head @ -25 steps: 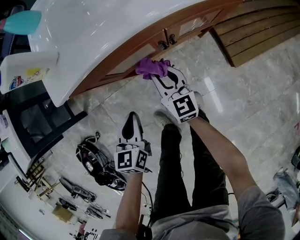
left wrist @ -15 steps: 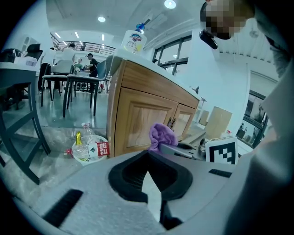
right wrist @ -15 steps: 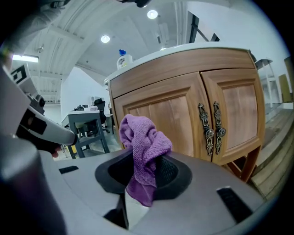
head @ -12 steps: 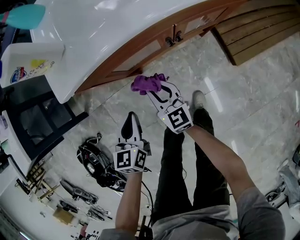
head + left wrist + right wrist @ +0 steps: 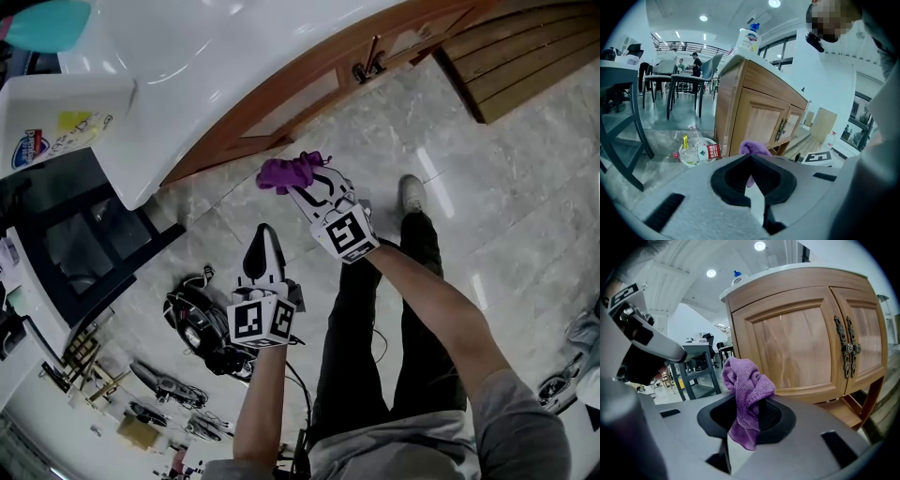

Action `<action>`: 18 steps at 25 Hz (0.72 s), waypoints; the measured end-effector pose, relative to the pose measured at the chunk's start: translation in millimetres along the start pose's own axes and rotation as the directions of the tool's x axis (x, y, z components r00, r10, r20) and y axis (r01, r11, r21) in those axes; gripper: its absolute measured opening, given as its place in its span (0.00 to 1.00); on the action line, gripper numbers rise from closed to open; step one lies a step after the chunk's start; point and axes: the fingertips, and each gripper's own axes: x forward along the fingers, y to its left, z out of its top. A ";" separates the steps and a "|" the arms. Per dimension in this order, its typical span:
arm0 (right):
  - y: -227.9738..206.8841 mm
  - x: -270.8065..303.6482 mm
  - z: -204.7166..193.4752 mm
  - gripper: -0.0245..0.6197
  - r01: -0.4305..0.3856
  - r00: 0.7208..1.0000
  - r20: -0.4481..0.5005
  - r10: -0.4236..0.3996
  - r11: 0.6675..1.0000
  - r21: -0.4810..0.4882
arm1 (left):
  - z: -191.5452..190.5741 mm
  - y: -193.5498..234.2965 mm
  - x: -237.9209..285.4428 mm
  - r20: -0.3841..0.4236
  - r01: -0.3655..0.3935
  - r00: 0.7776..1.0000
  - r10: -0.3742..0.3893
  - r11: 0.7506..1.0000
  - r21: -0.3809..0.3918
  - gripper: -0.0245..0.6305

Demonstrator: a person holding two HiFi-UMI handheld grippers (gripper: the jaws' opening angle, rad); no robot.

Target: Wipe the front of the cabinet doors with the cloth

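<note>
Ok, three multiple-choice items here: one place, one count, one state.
1. The crumpled purple cloth is: A in the right claw; B on the white countertop; C on the floor.
2. Doors on the brown wooden cabinet front: A one; B two; C four.
3. The left claw is: A wide open; B shut on the cloth; C shut, empty.
Answers: A, the right gripper view shows the cloth pinched there; B, two panelled doors meet at dark handles; C, its tips meet with nothing between.
</note>
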 end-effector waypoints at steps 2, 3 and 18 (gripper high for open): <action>1.6 8.2 -5.8 0.19 -0.004 1.000 -0.014 0.004 1.000 -0.011 | 0.3 6.0 -0.5 -0.003 0.002 1.000 -0.002 1.000 0.006 0.05; 1.9 11.6 -8.5 0.19 -0.003 1.000 -0.019 0.003 1.000 -0.007 | 0.5 8.7 -0.7 -0.004 0.003 1.000 -0.003 1.000 0.008 0.05; -9.2 57.1 -25.5 0.19 0.015 0.999 -0.029 -0.015 1.000 0.018 | -1.0 33.7 15.1 -0.004 0.010 1.000 -0.010 1.000 0.020 0.05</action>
